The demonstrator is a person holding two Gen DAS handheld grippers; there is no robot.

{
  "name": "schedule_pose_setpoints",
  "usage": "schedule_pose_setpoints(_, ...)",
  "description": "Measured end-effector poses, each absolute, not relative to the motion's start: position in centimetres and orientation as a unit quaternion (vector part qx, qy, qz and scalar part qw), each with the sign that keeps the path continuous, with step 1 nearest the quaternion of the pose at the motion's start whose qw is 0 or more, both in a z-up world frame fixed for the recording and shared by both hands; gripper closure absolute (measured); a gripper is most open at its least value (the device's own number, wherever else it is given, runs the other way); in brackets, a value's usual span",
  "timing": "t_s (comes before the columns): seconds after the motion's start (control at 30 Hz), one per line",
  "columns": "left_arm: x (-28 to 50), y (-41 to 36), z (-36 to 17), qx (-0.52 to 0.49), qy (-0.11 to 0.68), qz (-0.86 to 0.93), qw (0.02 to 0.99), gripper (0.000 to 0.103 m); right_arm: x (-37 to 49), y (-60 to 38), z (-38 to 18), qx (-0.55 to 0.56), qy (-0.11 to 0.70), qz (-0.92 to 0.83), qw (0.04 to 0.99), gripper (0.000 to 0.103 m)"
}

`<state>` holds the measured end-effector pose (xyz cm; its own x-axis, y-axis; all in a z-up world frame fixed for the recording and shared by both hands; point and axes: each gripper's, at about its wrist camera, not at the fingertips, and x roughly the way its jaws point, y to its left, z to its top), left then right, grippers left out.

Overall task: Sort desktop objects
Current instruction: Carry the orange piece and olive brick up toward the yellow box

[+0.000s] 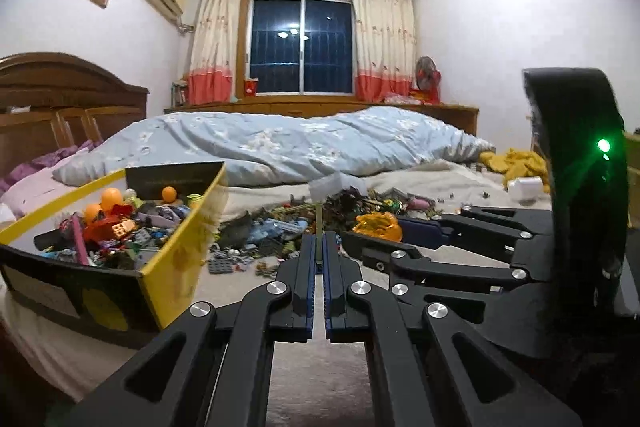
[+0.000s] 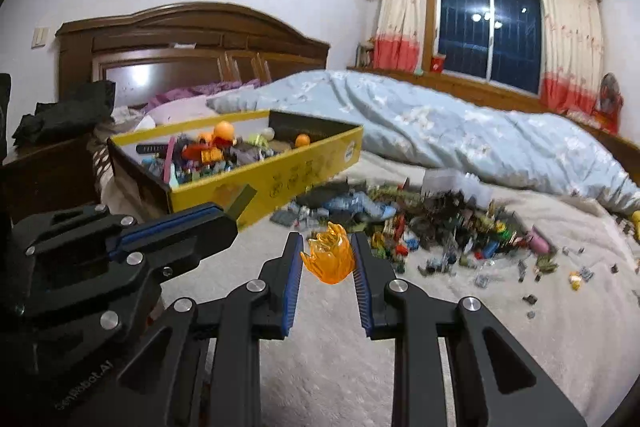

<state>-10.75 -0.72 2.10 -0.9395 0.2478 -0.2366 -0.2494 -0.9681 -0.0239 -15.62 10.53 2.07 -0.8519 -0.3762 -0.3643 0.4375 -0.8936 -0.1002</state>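
Note:
My left gripper (image 1: 319,241) is shut on a thin olive-green flat piece (image 1: 319,227) that sticks up past its tips; from the right wrist the same olive piece (image 2: 242,203) juts out of the left gripper (image 2: 230,217). My right gripper (image 2: 327,247) is shut on a translucent orange flame-shaped toy piece (image 2: 329,259), which also shows as the orange piece (image 1: 378,225) in the left view. Both are lifted above the bed. A yellow cardboard box (image 1: 176,255) (image 2: 280,183) with several toys and orange balls stands to the left. A heap of loose bricks (image 2: 420,223) (image 1: 276,227) lies on the blanket.
A light blue quilt (image 1: 300,139) lies across the far side of the bed. A wooden headboard (image 2: 192,39) and a nightstand with dark cloth (image 2: 68,115) stand at the left. Small stray pieces (image 2: 576,277) and a yellow cloth (image 1: 516,163) lie on the right.

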Motion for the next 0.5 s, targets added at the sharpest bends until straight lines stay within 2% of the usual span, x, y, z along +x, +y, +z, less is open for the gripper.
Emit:
schedule_pose_setpoints(0.27, -9.5, -4.8, 3.3, -0.090, -0.029, 0.992, 0.083, 0.099, -14.9, 6.9, 3.7, 0.133, 0.071, -0.965, 0.215, 0.079)
schedule_pose_setpoints(0.37, -8.9, -6.6, 3.4, -0.078, -0.034, 0.995, 0.046, 0.100, -14.5, 4.8, 4.1, 0.087, 0.066, -0.972, 0.209, 0.079)
schedule_pose_setpoints(0.5, -8.8, -9.2, 3.1, -0.066, -0.021, 0.998, 0.001, 0.100, -14.8, 1.7, 4.0, 0.086, 0.067, -0.962, 0.252, 0.079)
